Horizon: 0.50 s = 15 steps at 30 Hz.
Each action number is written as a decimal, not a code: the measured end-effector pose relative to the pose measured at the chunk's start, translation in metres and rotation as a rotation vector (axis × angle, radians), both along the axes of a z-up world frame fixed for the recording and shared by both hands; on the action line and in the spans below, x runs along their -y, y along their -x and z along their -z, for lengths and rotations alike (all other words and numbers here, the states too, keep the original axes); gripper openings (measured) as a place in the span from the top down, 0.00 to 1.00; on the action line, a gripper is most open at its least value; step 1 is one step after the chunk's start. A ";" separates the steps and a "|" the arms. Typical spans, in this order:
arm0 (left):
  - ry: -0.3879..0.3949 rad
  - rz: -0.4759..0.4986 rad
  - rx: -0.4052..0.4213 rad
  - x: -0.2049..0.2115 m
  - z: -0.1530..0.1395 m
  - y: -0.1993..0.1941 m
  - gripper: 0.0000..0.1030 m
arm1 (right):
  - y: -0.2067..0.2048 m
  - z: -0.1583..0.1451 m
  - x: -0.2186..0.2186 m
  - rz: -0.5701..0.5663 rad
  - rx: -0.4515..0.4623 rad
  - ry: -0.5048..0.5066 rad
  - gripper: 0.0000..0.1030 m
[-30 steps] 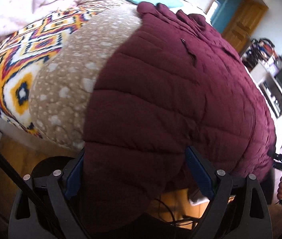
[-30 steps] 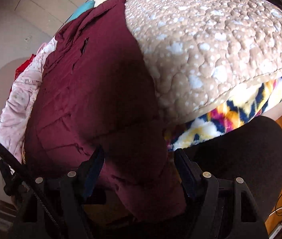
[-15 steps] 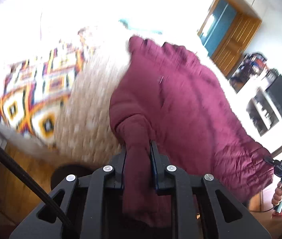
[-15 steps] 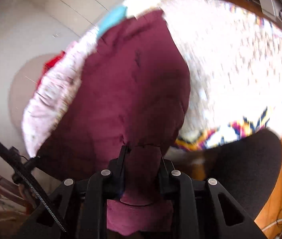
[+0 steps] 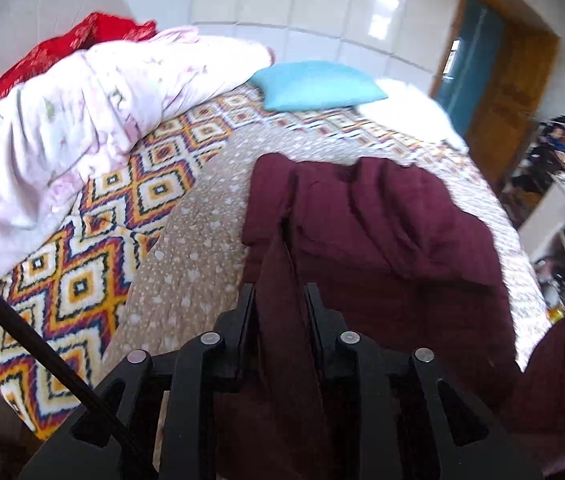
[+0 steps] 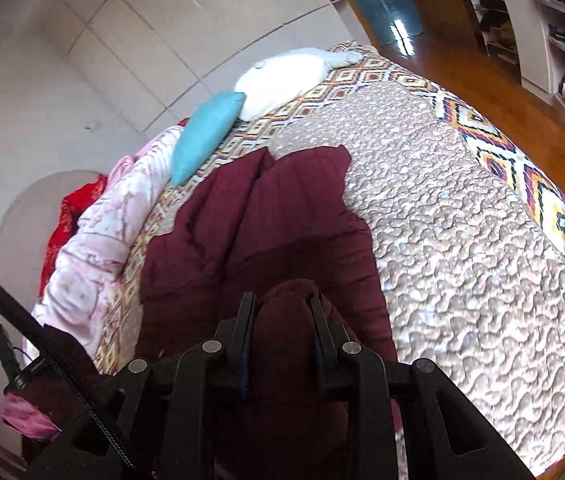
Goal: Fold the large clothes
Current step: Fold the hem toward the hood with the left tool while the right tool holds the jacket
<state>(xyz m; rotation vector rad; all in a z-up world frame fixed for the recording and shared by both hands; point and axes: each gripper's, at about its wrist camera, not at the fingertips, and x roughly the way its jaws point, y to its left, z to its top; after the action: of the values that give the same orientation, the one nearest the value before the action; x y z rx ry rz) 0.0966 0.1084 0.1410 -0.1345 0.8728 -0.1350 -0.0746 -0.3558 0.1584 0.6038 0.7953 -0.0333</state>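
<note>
Lying rumpled on the beige dotted quilt (image 5: 186, 256) of the bed, the maroon quilted padded jacket (image 5: 394, 232) is gripped at its near hem. Its fabric is pinched by the narrow jaws of the left gripper (image 5: 280, 300), though these are opening slightly, and by those of the right gripper (image 6: 284, 312).

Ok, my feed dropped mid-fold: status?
Left gripper and right gripper both clamped on maroon puffer jacket, hem lifted. Jacket on beige quilt. Nothing in the way.
</note>
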 end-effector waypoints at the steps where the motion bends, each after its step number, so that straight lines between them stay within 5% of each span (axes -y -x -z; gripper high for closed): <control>1: -0.006 -0.029 -0.017 0.001 0.008 -0.013 0.74 | -0.016 0.009 0.005 0.022 -0.034 0.017 0.74; 7: 0.082 -0.126 -0.141 -0.014 0.048 -0.068 0.63 | -0.082 0.062 0.030 0.211 -0.247 0.240 0.69; 9: 0.125 -0.089 -0.113 -0.023 0.043 -0.070 0.53 | -0.089 0.076 0.051 0.251 -0.277 0.198 0.59; 12: 0.175 -0.058 -0.050 -0.038 0.033 -0.067 0.34 | -0.078 0.074 0.080 0.263 -0.206 0.079 0.46; 15: 0.234 -0.018 -0.044 -0.058 0.035 -0.061 0.30 | -0.057 0.051 0.095 0.238 -0.099 0.052 0.29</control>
<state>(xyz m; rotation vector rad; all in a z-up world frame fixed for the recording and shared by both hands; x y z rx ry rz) 0.1574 0.1666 0.1064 -0.3649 0.8972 -0.2177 -0.0179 -0.4506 0.1070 0.6487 0.8128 -0.3027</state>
